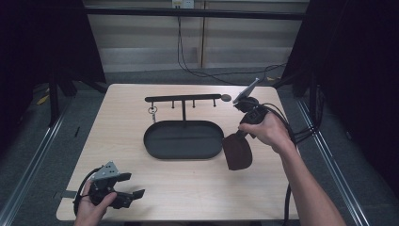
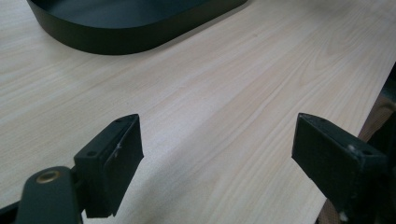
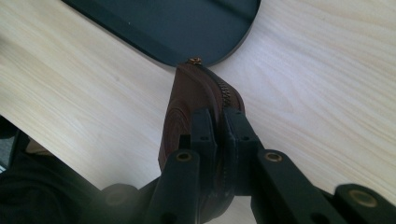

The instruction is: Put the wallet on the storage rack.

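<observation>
High view: I took the tray (image 1: 183,140) as my landmark, a black oval dish at the middle of the table (image 1: 141,188). Behind it stood a black rack (image 1: 182,98) with pegs, and a key ring (image 1: 152,111) hung from its left end, above the tray's far left rim. My right gripper (image 1: 241,136) was just right of the tray, gripping the top edge of a brown pouch (image 1: 237,151). The pouch hung below the gripper, close beside the tray's right end; whether it touched the table I could not tell. My left gripper (image 1: 127,188) was well apart from the tray, toward the near left corner of the table, with its jaws spread wide and nothing between them.

Left gripper view: the left gripper (image 2: 217,158) stood wide open over bare table (image 2: 233,93). The tray (image 2: 116,37) lay beyond it, at the upper left, well clear of both jaws.

Right gripper view: the right gripper (image 3: 218,135) was clamped narrow on the pouch (image 3: 180,116), its jaws pinching it at the zip (image 3: 229,91). The zip ran away from the jaws toward the tray (image 3: 187,28), and the pouch's far tip, with a small brass fitting, sat at the tray's rounded edge; I could not tell whether they touched.
</observation>
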A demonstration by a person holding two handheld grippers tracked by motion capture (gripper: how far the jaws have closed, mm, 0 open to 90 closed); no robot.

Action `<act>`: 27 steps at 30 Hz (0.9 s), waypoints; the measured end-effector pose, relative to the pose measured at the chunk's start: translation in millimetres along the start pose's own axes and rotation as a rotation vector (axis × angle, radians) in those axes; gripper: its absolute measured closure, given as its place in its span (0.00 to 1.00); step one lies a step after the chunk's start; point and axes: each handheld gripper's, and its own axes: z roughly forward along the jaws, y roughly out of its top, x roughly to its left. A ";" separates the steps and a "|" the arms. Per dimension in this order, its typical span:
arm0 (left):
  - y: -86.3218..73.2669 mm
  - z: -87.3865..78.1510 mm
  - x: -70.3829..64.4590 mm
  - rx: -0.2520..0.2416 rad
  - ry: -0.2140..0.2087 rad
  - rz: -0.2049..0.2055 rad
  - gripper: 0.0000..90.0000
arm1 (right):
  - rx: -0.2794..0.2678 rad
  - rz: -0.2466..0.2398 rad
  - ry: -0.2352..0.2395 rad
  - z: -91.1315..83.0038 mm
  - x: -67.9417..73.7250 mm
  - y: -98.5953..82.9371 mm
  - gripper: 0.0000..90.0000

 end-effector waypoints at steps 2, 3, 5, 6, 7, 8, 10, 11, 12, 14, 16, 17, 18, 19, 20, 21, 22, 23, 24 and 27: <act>-0.1 -0.1 -0.1 0.002 0.006 0.007 0.18 | -0.009 0.000 0.000 -0.8 -0.7 3.8 0.93; -0.1 0.2 -0.3 0.002 0.006 0.004 0.18 | -0.008 -0.001 0.001 -0.9 -0.8 5.7 0.93; 0.1 0.4 -0.2 0.003 0.006 0.004 0.18 | -0.008 0.003 0.000 -1.3 -0.3 9.0 0.93; 0.1 0.3 -0.1 0.002 0.007 0.005 0.18 | -0.012 -0.002 -0.003 -1.3 -0.3 10.4 0.93; 0.1 0.2 -0.1 0.004 0.005 0.004 0.18 | -0.012 -0.001 -0.008 -1.8 0.2 11.8 0.93; 0.0 0.4 -0.2 0.002 0.004 0.002 0.18 | -0.017 -0.003 -0.010 -2.1 0.5 12.9 0.93; 0.1 0.2 -0.2 0.004 0.011 0.008 0.18 | -0.034 0.003 -0.009 -3.3 0.7 14.9 0.93; 0.0 0.7 -0.5 0.004 0.013 0.008 0.18 | -0.033 0.008 -0.011 -4.0 0.9 16.0 0.93; 0.0 0.9 -0.9 0.005 0.010 0.007 0.18 | -0.046 0.008 -0.007 -4.1 0.2 17.0 0.93; 0.3 1.0 -1.3 0.009 0.018 0.017 0.18 | -0.056 0.021 0.002 -4.0 -0.9 19.3 0.93; 0.5 1.7 -1.4 0.013 0.019 0.015 0.18 | -0.066 0.029 0.008 -3.5 -2.7 22.0 0.93; 0.3 2.0 -1.5 0.014 0.020 0.010 0.18 | -0.074 0.032 0.013 -2.6 -3.6 23.4 0.93; 0.3 2.1 -1.5 0.014 0.021 0.008 0.18 | -0.075 0.036 0.018 -1.9 -4.3 25.4 0.93; 0.2 2.1 -1.3 0.014 0.021 0.006 0.18 | -0.078 0.037 0.022 -1.2 -4.8 26.6 0.93; 0.2 2.0 -1.1 0.014 0.022 0.006 0.18 | -0.088 0.038 0.029 -0.1 -5.5 28.1 0.93; 0.3 2.0 -0.6 0.020 0.027 0.008 0.18 | -0.089 0.042 0.034 0.5 -5.8 29.7 0.93; 0.2 2.4 -0.5 0.024 0.028 0.004 0.18 | -0.095 0.044 0.040 1.6 -6.4 31.1 0.93; 0.2 2.9 -0.7 0.024 0.033 0.003 0.18 | -0.101 0.042 0.044 2.8 -6.8 32.5 0.93; 0.3 2.9 -0.7 0.023 0.033 0.004 0.18 | -0.102 0.043 0.048 4.0 -6.8 33.8 0.93; 0.4 2.9 -0.7 0.023 0.034 0.004 0.18 | -0.114 0.042 0.058 6.6 -6.4 37.2 0.93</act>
